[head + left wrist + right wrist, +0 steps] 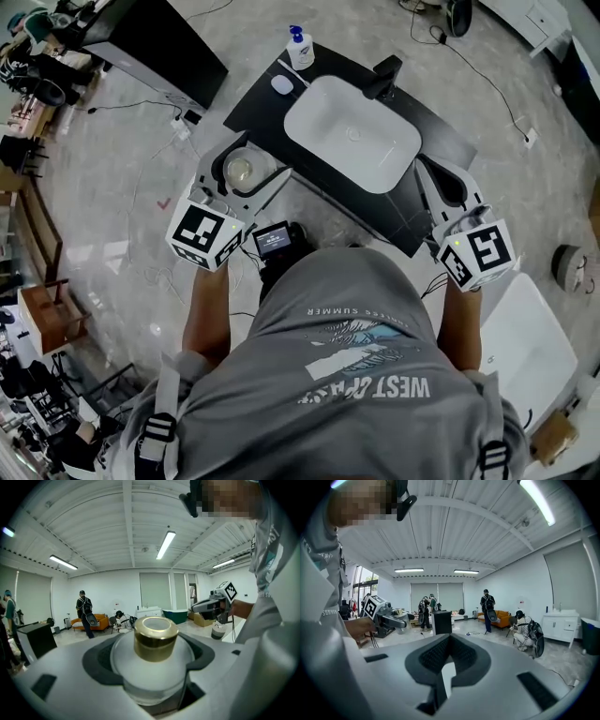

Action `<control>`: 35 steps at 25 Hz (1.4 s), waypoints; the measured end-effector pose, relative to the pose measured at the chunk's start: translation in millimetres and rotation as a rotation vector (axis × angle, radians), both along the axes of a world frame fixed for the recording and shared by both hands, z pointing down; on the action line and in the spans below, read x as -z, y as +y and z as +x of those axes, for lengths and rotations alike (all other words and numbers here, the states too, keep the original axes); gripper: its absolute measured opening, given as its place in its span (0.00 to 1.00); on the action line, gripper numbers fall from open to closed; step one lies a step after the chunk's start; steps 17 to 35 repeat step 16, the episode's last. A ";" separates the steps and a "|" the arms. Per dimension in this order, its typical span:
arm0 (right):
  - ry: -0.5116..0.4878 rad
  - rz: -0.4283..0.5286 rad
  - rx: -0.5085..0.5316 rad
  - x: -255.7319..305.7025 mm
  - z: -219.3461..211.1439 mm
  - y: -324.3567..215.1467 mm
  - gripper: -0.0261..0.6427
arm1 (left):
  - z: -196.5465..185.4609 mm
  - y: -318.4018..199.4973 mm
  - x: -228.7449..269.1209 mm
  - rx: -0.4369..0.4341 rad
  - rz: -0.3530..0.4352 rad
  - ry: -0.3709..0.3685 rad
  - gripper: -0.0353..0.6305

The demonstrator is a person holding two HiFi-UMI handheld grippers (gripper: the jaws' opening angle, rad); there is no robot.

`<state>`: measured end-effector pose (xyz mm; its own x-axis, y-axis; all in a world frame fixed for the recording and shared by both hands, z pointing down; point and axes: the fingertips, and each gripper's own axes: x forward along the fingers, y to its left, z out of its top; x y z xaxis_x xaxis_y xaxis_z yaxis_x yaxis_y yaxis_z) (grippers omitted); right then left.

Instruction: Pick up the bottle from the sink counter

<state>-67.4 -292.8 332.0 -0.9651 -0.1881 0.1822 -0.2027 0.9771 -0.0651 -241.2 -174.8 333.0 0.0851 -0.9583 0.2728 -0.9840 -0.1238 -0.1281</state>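
A round frosted-white bottle (240, 171) with a gold cap (155, 637) sits between the jaws of my left gripper (246, 169), which is shut on its body. The gripper holds it in the air, left of the black sink counter (258, 108) and clear of it. In the left gripper view the bottle (152, 667) stands upright and fills the gap between the grey jaws. My right gripper (450, 183) hangs by the counter's right end, jaws shut with nothing between them (449, 639).
On the counter sit a white basin (352, 131), a black faucet (384, 77), a pump bottle (300, 47) and a small white soap piece (282, 84). A black cabinet (159, 42) stands far left and a white fixture (525, 347) at the right. Several people stand farther off in the room.
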 end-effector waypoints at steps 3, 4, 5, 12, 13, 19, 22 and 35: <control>0.007 -0.004 0.007 -1.0 -2.6 -1.3 0.03 | -3.7 -1.0 -1.8 0.011 -0.001 0.006 0.58; 0.010 -0.005 0.009 -1.7 -3.5 -1.8 0.03 | -4.8 -1.6 -2.7 0.013 -0.002 0.008 0.58; 0.012 -0.006 0.011 -2.5 -4.6 -2.3 0.03 | -5.9 -2.1 -3.9 0.015 -0.003 0.011 0.57; 0.021 -0.008 0.021 -2.7 -11.8 -5.5 0.03 | -13.0 -7.3 -8.5 0.021 -0.010 0.019 0.58; 0.022 -0.007 0.022 -3.0 -12.6 -6.3 0.03 | -13.9 -8.5 -9.0 0.022 -0.010 0.020 0.58; 0.026 -0.008 0.023 -4.7 -14.3 -8.4 0.03 | -15.8 -11.8 -11.0 0.023 -0.011 0.021 0.58; 0.026 -0.008 0.023 -4.7 -14.3 -8.4 0.03 | -15.8 -11.8 -11.0 0.023 -0.011 0.021 0.58; 0.026 -0.008 0.023 -4.7 -14.3 -8.4 0.03 | -15.8 -11.8 -11.0 0.023 -0.011 0.021 0.58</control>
